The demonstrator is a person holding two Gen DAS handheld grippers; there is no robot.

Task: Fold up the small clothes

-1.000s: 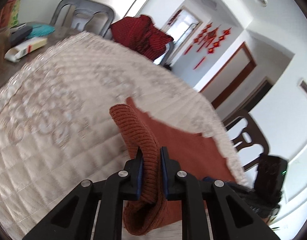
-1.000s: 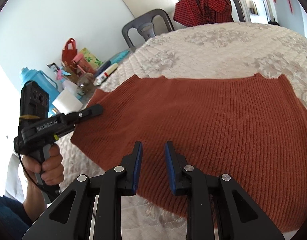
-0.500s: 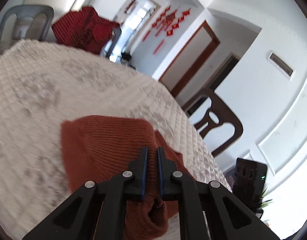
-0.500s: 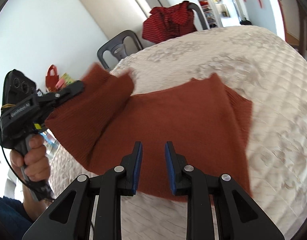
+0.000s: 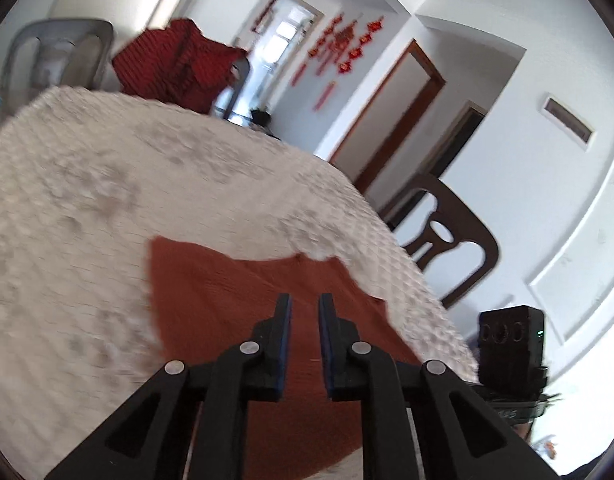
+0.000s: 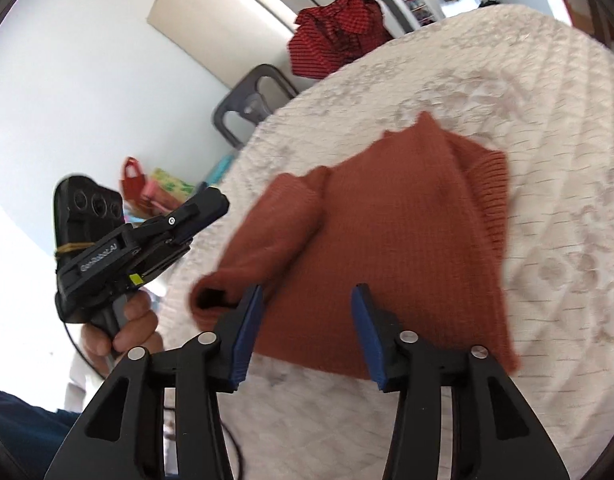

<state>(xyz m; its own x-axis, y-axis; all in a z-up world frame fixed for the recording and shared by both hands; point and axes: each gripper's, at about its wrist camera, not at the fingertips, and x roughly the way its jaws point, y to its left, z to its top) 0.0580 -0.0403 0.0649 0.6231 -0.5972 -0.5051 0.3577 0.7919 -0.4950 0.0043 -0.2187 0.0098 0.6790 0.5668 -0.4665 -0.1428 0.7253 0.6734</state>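
Note:
A rust-brown knitted sweater (image 6: pixel 403 232) lies on the white quilted table cover (image 6: pixel 547 120), with its left sleeve (image 6: pixel 275 232) folded in over the body. It also shows in the left wrist view (image 5: pixel 227 292). My left gripper (image 5: pixel 305 306) hovers over the sweater, its jaws slightly apart and empty; it also shows from outside in the right wrist view (image 6: pixel 211 208). My right gripper (image 6: pixel 307 292) is wide open and empty, above the sweater's near hem.
A red checked garment (image 6: pixel 339 36) hangs on a chair at the far side of the table. A grey chair (image 6: pixel 251 108) and a dark wooden chair (image 5: pixel 447 236) stand by the table. Bags and boxes (image 6: pixel 155 188) sit at the left.
My left gripper carried the sleeve across onto the sweater body, opened and let it go. My right gripper opened wider.

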